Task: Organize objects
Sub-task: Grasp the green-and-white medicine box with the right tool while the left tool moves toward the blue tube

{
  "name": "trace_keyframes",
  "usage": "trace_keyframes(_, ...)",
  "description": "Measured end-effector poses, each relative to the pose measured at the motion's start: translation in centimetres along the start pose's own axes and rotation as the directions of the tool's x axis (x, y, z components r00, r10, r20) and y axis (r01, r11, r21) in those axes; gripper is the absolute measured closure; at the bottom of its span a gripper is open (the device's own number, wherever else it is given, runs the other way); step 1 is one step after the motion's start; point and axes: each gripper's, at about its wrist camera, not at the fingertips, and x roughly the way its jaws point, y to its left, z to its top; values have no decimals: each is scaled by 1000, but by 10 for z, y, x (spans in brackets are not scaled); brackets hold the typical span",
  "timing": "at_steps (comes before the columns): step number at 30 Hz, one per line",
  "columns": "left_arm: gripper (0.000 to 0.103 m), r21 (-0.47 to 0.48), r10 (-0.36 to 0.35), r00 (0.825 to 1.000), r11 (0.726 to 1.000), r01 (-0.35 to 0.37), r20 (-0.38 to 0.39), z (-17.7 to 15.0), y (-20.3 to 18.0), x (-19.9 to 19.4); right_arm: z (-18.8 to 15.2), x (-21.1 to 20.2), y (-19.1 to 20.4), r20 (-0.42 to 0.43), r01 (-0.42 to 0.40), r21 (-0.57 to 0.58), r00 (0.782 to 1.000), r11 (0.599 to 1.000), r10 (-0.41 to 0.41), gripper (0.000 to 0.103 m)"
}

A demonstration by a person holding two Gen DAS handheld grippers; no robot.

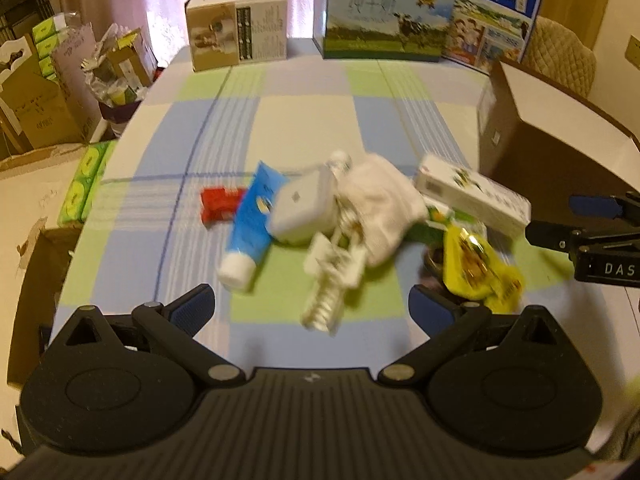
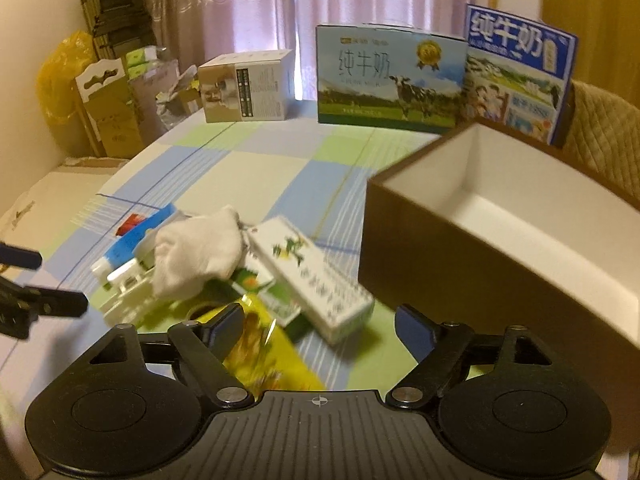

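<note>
Cluttered pile at frame centre of the left wrist view: blue tube [image 1: 251, 224] with white cap, lying flat; red item [image 1: 219, 203] to its left; grey-white square case [image 1: 302, 210] overlapping the tube; crumpled white cloth [image 1: 380, 204]; white carton [image 1: 472, 194] right of it; yellow packet [image 1: 478, 268] lower right

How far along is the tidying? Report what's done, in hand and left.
Done: nothing visible; the brown box shows only white interior. In hand: nothing; left gripper and right gripper are open. Left: the pile, including blue tube, white cloth, yellow packet, white carton.
</note>
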Motion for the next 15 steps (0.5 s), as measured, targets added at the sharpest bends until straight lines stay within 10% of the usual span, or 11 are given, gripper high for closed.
trace_keyframes(15,1,-104,58,998,993,-59,-10,8,42,33,23,74,5,-27,-25,-148,999,989,21,35)
